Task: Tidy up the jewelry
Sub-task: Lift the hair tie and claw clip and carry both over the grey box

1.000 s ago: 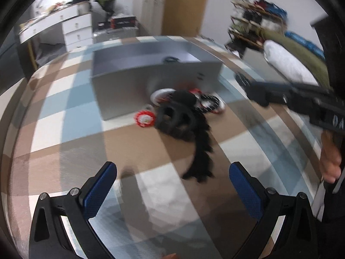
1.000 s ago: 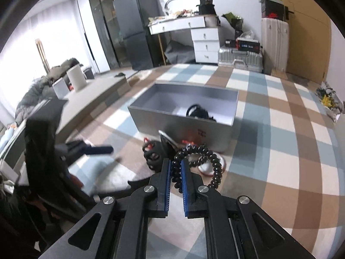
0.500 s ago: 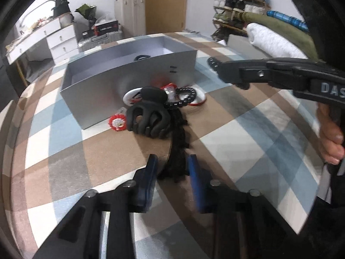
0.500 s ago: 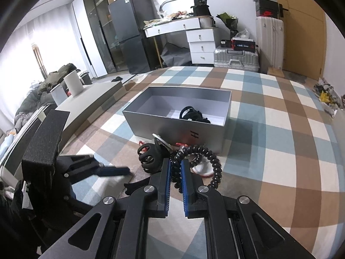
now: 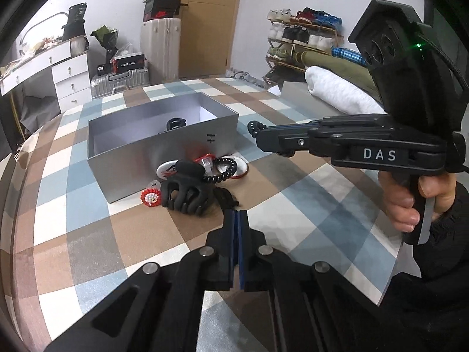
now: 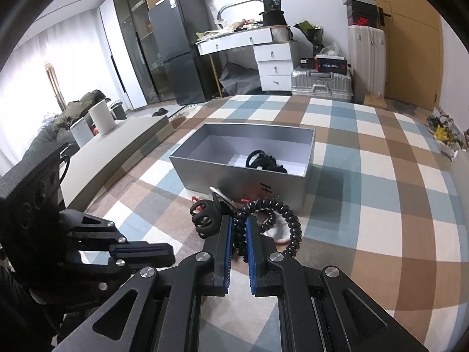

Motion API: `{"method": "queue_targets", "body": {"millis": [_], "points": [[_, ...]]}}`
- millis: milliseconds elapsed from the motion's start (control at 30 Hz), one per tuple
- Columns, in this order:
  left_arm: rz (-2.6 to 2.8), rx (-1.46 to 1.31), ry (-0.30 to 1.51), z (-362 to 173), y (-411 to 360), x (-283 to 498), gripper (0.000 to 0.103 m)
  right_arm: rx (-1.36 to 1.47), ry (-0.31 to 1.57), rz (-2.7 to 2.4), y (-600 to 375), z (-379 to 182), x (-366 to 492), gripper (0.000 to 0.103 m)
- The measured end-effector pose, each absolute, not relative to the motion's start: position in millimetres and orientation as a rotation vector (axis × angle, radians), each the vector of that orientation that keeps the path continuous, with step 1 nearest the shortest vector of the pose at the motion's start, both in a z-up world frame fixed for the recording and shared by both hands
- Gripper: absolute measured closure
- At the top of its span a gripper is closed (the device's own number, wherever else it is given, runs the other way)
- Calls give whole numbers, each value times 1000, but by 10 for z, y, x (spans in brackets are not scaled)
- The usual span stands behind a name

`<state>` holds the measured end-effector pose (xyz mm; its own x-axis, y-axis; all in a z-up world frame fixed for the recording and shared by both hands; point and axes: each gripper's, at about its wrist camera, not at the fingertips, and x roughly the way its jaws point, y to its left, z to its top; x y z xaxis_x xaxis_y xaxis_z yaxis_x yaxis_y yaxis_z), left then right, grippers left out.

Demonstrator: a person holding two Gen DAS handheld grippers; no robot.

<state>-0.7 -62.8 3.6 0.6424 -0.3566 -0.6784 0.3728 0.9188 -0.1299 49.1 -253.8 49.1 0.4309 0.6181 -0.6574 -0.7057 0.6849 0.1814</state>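
Observation:
A grey open box (image 5: pixel 164 143) stands on the checked cloth, with a black hair clip (image 5: pixel 176 123) inside; the box also shows in the right wrist view (image 6: pixel 243 173). In front of it lie a big black claw clip (image 5: pixel 184 193), a red-white beaded piece (image 5: pixel 151 198), round red-white pieces (image 5: pixel 237 167) and a black frilly band (image 5: pixel 227 198). My left gripper (image 5: pixel 236 217) is shut on the end of the frilly band. My right gripper (image 6: pixel 239 231) is shut on a black spiral hair tie (image 6: pixel 281 220) and holds it above the pile, right of the box in the left wrist view (image 5: pixel 258 132).
A white dresser (image 6: pixel 272 64), silver suitcases (image 6: pixel 322 85) and a fridge (image 6: pixel 176 58) stand beyond the cloth. A shoe rack (image 5: pixel 302 38) and rolled bedding (image 5: pixel 337 94) are on the right. A low grey bench (image 6: pixel 117 152) runs along the left.
My left gripper came down from open and closed on the frilly band's end. My right gripper has lifted the spiral hair tie a little, still shut on it.

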Motion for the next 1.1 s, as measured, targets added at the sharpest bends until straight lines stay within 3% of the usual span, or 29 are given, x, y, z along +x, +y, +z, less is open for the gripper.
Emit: {"method": "queue_targets", "body": {"millis": [200, 333, 533, 600, 1100], "points": [[-420, -28, 817, -28, -619, 68, 103, -132, 762, 828, -2527, 510, 487, 94], [-395, -48, 870, -151, -678, 129, 83, -136, 767, 830, -2522, 498, 486, 94], [-365, 4, 914, -233, -801, 137, 83, -130, 772, 829, -2542, 479, 507, 94], [-379, 11, 909, -217, -815, 118, 91, -131, 775, 829, -2543, 476, 504, 94], [-409, -22, 765, 108, -650, -30, 91, -101, 720, 840, -2595, 589, 471, 94]]}}
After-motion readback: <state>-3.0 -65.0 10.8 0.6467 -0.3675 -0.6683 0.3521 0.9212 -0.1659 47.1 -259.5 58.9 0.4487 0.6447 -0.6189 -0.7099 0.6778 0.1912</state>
